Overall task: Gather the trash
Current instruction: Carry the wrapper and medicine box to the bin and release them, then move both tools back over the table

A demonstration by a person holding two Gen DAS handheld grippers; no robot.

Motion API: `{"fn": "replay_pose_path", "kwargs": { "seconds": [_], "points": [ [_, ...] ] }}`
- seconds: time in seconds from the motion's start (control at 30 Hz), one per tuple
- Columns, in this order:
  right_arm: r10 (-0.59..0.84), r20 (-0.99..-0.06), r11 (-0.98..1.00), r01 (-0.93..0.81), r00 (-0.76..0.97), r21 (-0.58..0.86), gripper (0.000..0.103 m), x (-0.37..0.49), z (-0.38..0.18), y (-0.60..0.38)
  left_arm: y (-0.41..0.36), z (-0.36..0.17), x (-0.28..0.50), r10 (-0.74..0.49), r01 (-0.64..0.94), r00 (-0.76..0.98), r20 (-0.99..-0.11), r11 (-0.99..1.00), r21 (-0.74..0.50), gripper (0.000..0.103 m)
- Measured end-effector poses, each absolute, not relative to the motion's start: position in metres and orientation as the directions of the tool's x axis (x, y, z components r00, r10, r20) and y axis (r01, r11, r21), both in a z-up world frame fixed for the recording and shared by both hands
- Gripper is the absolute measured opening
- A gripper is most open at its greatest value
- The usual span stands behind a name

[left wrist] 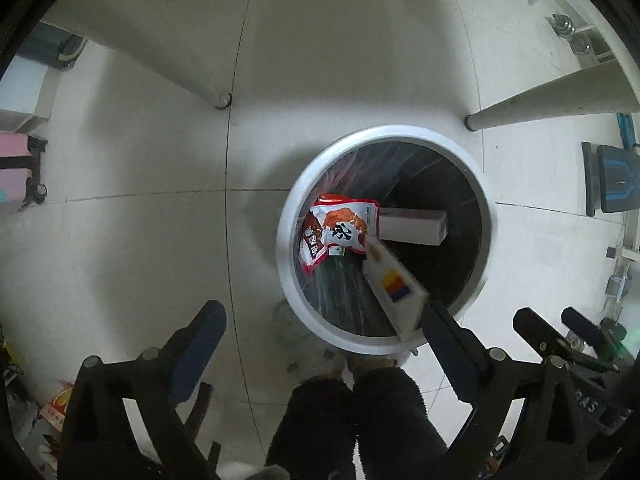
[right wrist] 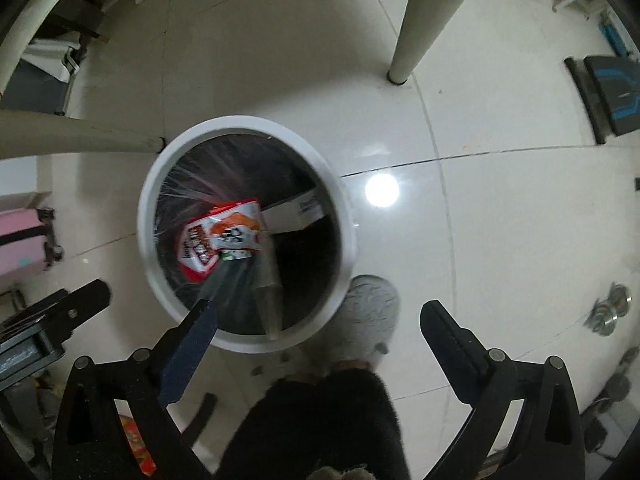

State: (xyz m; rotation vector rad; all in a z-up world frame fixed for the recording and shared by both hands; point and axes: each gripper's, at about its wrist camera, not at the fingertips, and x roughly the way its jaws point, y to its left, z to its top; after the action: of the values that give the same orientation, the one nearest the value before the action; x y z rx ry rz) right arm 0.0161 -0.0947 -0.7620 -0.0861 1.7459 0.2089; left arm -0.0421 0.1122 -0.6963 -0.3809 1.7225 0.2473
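Observation:
A round white trash bin (left wrist: 286, 248) with a dark liner stands on the tiled floor below both grippers; it also shows in the right wrist view (right wrist: 146, 240). Inside lie a red and white snack packet (left wrist: 336, 228), a white box (left wrist: 412, 226) and a white carton with coloured squares (left wrist: 394, 284), which looks blurred. The right wrist view shows the packet (right wrist: 224, 236), a white box (right wrist: 296, 210) and a blurred clear item (right wrist: 268, 296). My left gripper (left wrist: 324, 340) is open and empty above the bin's near rim. My right gripper (right wrist: 324, 328) is open and empty.
White table legs (left wrist: 182, 52) (right wrist: 416, 16) stand on the floor beside the bin. A pink suitcase (left wrist: 16, 176) is at the left. A black and blue object (left wrist: 614, 178) lies at the right. The person's dark trousers (left wrist: 356, 420) and grey slipper (right wrist: 370, 308) are near the bin.

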Motion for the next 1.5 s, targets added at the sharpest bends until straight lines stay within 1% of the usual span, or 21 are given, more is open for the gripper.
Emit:
{"fn": "replay_pose_path", "kwargs": {
  "seconds": [0.27,0.47,0.67,0.83,1.0,1.2,1.37,1.5],
  "points": [
    [0.004,-0.989,0.974,-0.224,-0.146,0.037,0.102,0.017,-0.733,-0.094,0.114,-0.663,-0.052,-0.053,-0.363,-0.134,-0.989,0.932,-0.001,0.1],
    [-0.005,-0.992,0.972,-0.232,-0.123,0.024,0.102,0.01,-0.689,-0.097,0.108,-0.619,-0.059,-0.046,-0.359,-0.113,-0.992,0.933,-0.003,0.1],
    [-0.004,-0.996,0.973,-0.232,-0.084,0.015,0.102,0.005,-0.611,-0.104,0.103,-0.544,-0.068,-0.023,-0.353,-0.074,-0.997,0.936,0.004,0.1],
    [0.023,-0.999,0.974,-0.223,-0.045,0.032,0.102,-0.001,-0.527,-0.107,0.101,-0.474,-0.075,-0.013,-0.357,-0.029,-1.0,0.934,-0.002,0.1],
    [0.064,-0.997,0.973,-0.219,-0.031,0.069,0.102,-0.011,-0.448,-0.11,0.101,-0.408,-0.085,-0.011,-0.357,0.007,-1.0,0.934,-0.013,0.1],
    [0.132,-0.991,0.969,-0.213,0.017,0.126,0.102,-0.02,-0.354,-0.112,0.104,-0.333,-0.09,0.036,-0.34,0.073,-0.997,0.94,0.008,0.1],
    [0.202,-0.975,0.966,-0.181,0.092,0.183,0.102,-0.002,-0.286,-0.116,0.111,-0.273,-0.075,0.094,-0.358,0.176,-0.98,0.933,0.025,0.1],
    [0.245,-0.958,0.96,-0.176,0.147,0.218,0.102,0.031,-0.244,-0.116,0.123,-0.231,-0.044,0.143,-0.39,0.26,-0.955,0.92,0.032,0.1]
  ]
}}
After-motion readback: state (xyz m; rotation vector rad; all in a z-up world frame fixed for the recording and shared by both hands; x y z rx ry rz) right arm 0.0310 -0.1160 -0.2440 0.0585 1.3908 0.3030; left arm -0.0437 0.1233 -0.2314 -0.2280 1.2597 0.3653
